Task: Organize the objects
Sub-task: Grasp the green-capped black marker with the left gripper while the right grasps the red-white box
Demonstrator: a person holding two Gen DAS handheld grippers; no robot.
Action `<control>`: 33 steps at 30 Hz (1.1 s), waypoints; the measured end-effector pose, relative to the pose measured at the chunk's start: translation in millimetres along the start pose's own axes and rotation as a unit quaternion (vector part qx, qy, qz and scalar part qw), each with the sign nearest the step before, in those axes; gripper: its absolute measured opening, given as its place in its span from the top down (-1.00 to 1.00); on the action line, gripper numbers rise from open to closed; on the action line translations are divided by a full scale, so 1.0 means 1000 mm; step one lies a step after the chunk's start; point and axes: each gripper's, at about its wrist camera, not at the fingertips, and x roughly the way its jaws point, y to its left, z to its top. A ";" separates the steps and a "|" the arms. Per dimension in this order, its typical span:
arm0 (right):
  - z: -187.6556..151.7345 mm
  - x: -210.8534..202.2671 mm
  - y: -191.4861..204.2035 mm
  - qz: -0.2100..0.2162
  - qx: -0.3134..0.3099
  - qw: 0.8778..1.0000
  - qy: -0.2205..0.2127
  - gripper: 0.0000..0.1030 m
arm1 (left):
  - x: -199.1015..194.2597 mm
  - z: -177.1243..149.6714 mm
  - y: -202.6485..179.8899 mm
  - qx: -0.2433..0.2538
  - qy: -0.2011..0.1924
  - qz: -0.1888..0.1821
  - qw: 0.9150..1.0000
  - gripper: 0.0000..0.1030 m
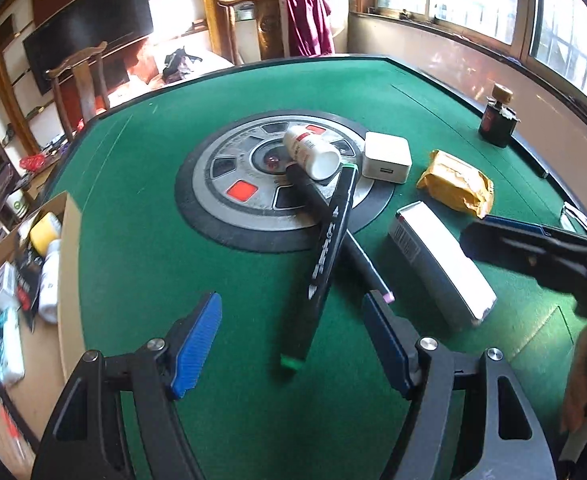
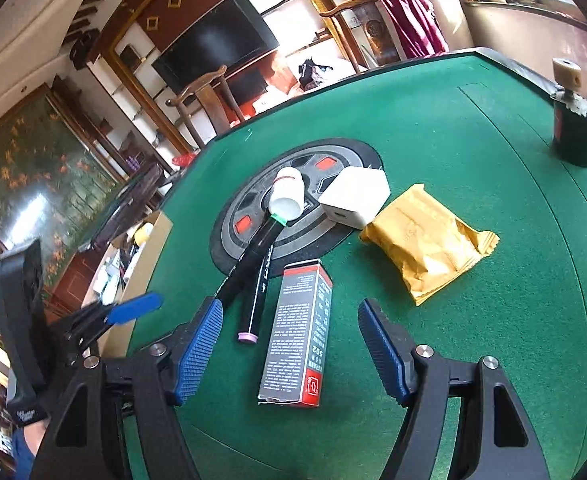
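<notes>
From my left camera, the cardboard box (image 1: pixel 33 280) runs off the frame's left edge, contents jumbled and blurred. The right tongs (image 1: pixel 533 248) show only partly there. Print on the grey carton (image 2: pixel 297 332) is too small to read.

We see both wrist views tilted down, close over the green bench (image 1: pixel 141 248), sharing the crossed markers (image 2: pixel 249 276) toward twelve o'clock.

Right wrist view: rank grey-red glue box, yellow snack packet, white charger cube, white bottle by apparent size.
1-2. grey-red glue box and yellow snack packet: alike, and the box lies nearer, so unranked.
3. white charger cube
4. white bottle
</notes>
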 end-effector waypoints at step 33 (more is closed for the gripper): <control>-0.018 0.054 0.042 -0.195 -0.173 0.963 0.063 0.44 | 0.010 -0.031 0.037 -0.085 0.014 0.030 0.996 0.67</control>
